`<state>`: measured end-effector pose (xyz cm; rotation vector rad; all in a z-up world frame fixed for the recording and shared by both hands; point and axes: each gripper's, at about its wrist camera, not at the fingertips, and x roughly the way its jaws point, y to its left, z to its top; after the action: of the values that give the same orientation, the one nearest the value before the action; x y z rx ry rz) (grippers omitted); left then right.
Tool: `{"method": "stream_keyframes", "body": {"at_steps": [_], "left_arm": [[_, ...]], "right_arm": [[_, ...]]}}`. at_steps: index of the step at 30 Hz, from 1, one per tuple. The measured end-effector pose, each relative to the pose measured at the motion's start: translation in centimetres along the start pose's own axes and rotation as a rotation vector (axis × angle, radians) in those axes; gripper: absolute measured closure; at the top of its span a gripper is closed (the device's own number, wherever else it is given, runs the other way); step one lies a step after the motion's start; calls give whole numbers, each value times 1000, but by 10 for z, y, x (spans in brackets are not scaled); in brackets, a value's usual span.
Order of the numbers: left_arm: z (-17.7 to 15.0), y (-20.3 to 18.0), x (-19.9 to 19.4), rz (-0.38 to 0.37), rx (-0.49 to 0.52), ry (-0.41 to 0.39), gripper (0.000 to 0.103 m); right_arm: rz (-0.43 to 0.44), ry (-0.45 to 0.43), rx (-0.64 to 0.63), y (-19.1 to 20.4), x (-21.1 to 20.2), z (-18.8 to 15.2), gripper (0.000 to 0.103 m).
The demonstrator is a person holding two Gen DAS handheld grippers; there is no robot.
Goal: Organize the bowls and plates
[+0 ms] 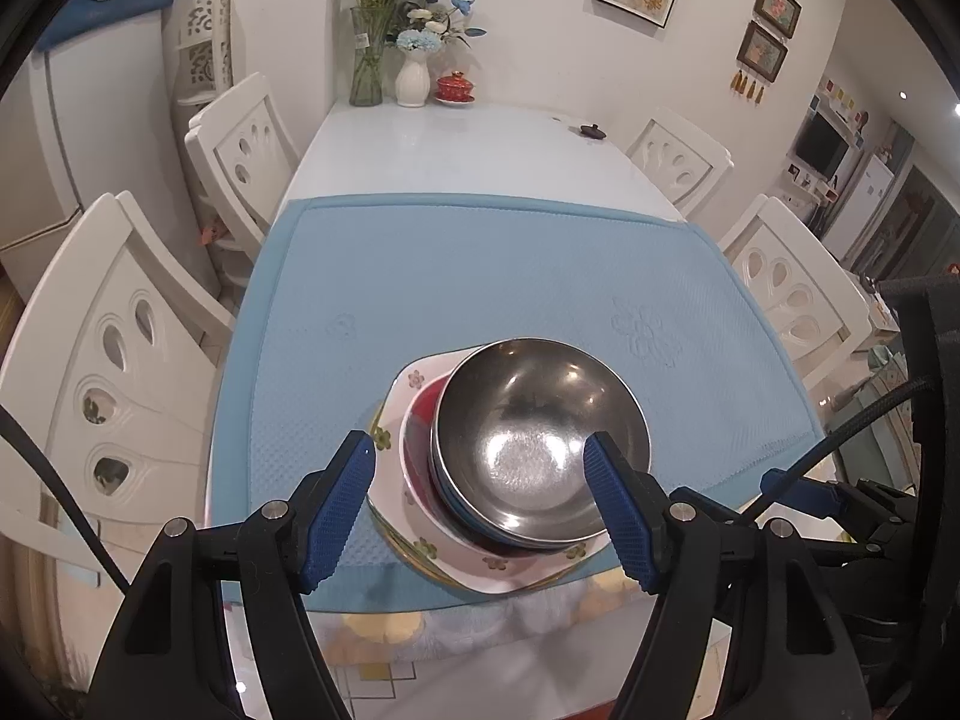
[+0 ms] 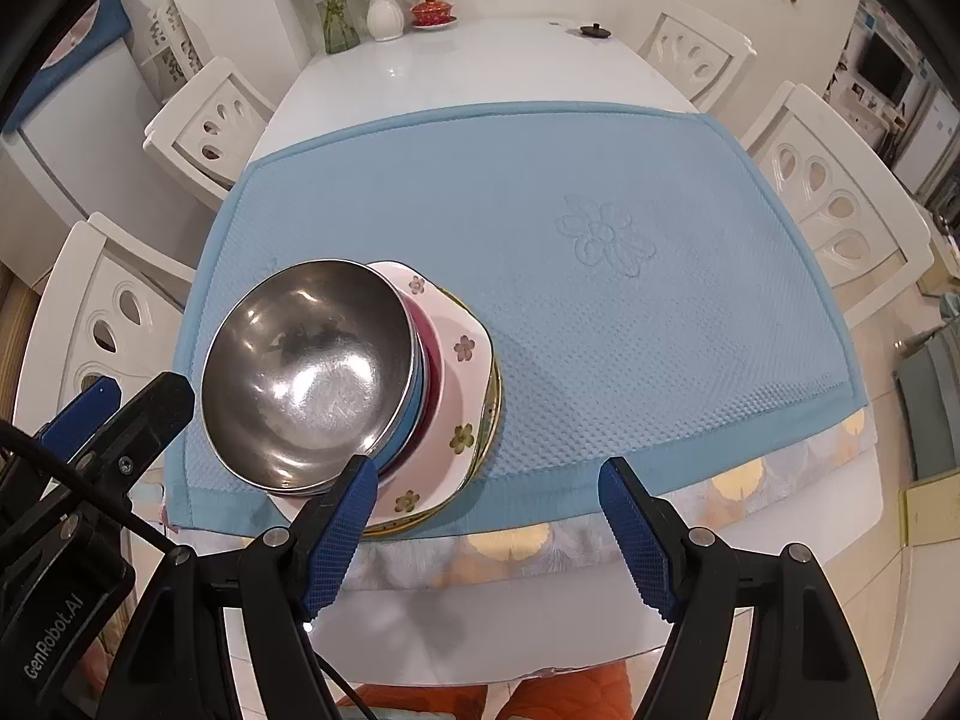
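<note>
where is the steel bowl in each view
Left wrist view: the steel bowl sits low and centre-right, on top of the stack, framed by the open left gripper.
Right wrist view: the steel bowl is at lower left, beside the left finger of the open right gripper.
Shared landmark: the white vase at the table's far end.

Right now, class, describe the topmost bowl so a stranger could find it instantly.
Start at the blue mat covering the table's near end. Near its front edge stands one stack on a flowered white plate. The steel bowl crowns it, the only shiny metal piece.
</note>
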<state>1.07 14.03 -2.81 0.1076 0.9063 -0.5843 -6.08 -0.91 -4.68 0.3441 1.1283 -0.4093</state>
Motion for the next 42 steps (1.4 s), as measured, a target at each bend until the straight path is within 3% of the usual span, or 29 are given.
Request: {"method": "stream_keyframes", "body": {"at_steps": [42], "left_arm": [[-4,7,7,7,-11,18,33]], "right_arm": [[17,19,-9,8,6,1,29]]}}
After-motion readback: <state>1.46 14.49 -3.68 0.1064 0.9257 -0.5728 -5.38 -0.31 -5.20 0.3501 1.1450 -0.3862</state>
